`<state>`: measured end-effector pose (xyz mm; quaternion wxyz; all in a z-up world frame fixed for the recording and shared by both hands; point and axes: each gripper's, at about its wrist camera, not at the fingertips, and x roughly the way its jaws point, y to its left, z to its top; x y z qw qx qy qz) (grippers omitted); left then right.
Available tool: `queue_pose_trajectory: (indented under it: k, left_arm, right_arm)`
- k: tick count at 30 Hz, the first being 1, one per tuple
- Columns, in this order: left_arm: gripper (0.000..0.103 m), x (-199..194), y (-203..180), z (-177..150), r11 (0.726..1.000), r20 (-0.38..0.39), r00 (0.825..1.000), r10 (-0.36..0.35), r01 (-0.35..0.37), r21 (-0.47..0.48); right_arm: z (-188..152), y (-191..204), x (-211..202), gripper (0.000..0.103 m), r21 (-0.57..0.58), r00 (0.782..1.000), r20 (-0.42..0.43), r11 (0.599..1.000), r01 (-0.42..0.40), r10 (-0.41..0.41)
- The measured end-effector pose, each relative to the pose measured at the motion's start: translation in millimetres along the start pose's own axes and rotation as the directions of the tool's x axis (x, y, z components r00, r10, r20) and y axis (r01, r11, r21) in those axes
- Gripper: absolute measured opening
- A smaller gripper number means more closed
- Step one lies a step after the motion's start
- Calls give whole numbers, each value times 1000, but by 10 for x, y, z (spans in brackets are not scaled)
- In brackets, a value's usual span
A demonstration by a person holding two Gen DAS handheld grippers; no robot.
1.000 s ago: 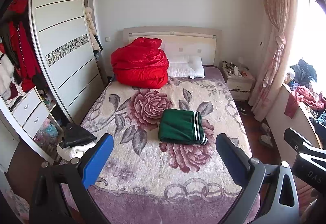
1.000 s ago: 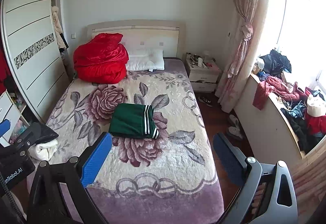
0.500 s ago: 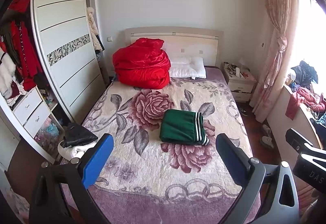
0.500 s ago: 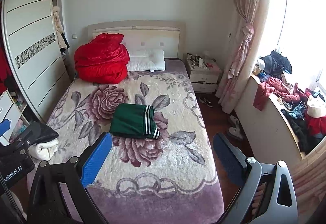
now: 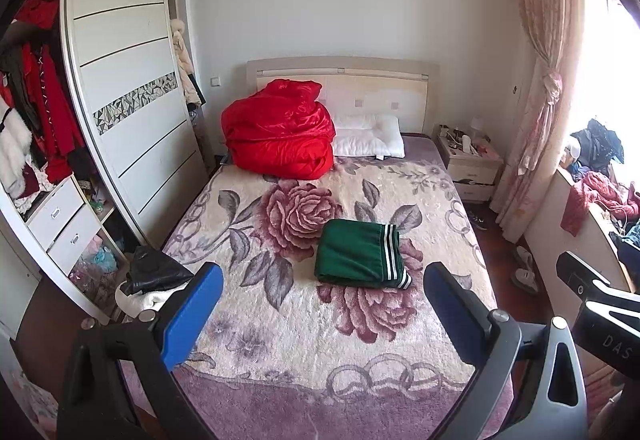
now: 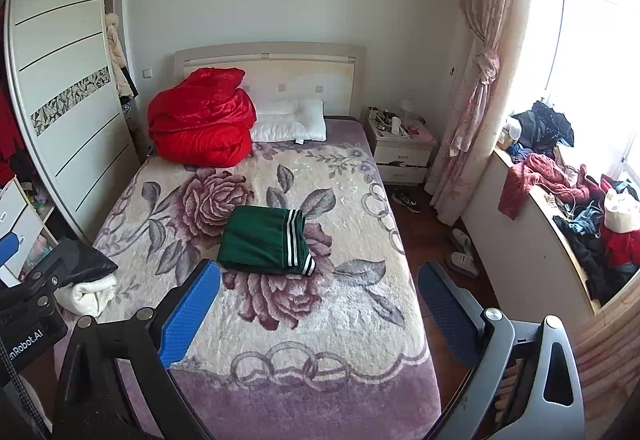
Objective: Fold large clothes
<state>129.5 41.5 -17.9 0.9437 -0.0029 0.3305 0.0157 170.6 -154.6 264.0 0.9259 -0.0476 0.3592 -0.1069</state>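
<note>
Fold finished, grippers backing off
The green garment (image 5: 360,256) lies folded; both grippers (image 5: 320,304) (image 6: 318,302), wide open and empty, have drawn slightly farther away.

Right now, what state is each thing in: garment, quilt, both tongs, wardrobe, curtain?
green garment: folded, lying flat on the bed
red quilt: bundled at the headboard
left tongs: open, empty
right tongs: open, empty
wardrobe door: slid aside, clothes exposed
curtain: tied back
</note>
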Motion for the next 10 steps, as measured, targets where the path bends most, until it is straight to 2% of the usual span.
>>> queue_pose_trajectory:
  k: [10]
  left_arm:
    - [103, -20, 31, 17, 1000, 9, 1000, -2, 2, 3]
  right_arm:
    - [32, 25, 19, 100, -3, 1000, -1, 1000, 2, -2]
